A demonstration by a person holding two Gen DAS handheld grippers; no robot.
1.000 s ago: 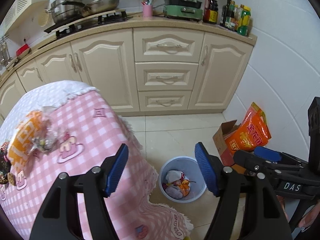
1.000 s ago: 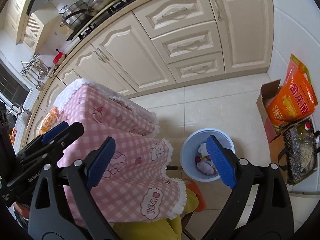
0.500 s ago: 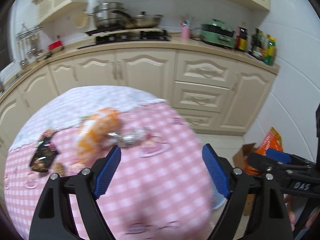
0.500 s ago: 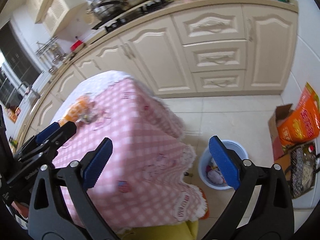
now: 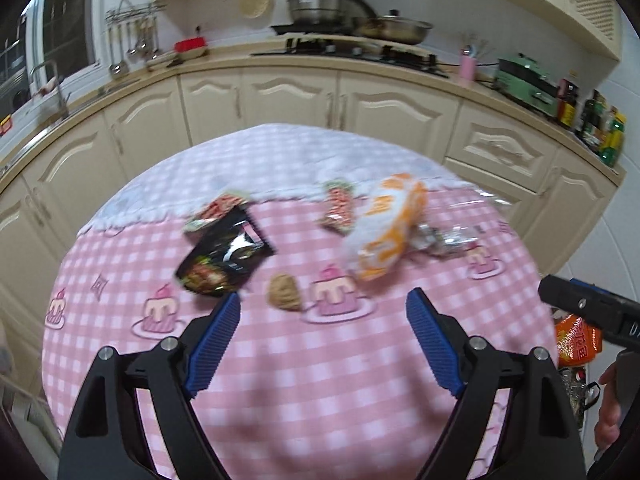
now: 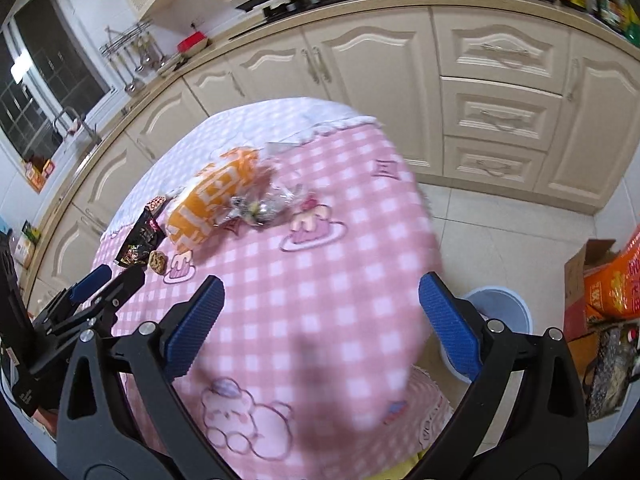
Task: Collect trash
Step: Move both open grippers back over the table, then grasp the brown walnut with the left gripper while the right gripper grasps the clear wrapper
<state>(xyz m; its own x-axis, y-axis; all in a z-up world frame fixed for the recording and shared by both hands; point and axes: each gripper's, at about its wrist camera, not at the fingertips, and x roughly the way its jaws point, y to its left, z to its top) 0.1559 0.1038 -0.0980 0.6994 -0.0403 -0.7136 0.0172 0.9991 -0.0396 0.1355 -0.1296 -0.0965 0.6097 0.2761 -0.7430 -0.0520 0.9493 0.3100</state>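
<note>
Trash lies on the pink checked tablecloth [image 5: 320, 380]: a black snack pouch [image 5: 226, 258], a brown crumpled lump [image 5: 284, 293], an orange-and-white bag [image 5: 386, 226], a clear crumpled wrapper [image 5: 448, 238] and two small red wrappers [image 5: 338, 206]. My left gripper [image 5: 324, 344] is open and empty, just short of the lump. My right gripper [image 6: 320, 324] is open and empty over the table's near right side. The orange bag [image 6: 216, 206], the clear wrapper [image 6: 268, 204] and the black pouch [image 6: 140, 242] show in the right wrist view. The blue bin [image 6: 504, 308] stands on the floor, right of the table.
Cream kitchen cabinets [image 5: 360, 104] curve behind the table, with pots [image 5: 320, 4] and bottles [image 5: 600, 128] on the counter. A cardboard box and an orange bag [image 6: 612, 284] stand on the floor by the right wall.
Both grippers swung left from the bin and floor toward the table. The trash on the cloth now lies straight ahead of the left gripper. Both stayed open.
</note>
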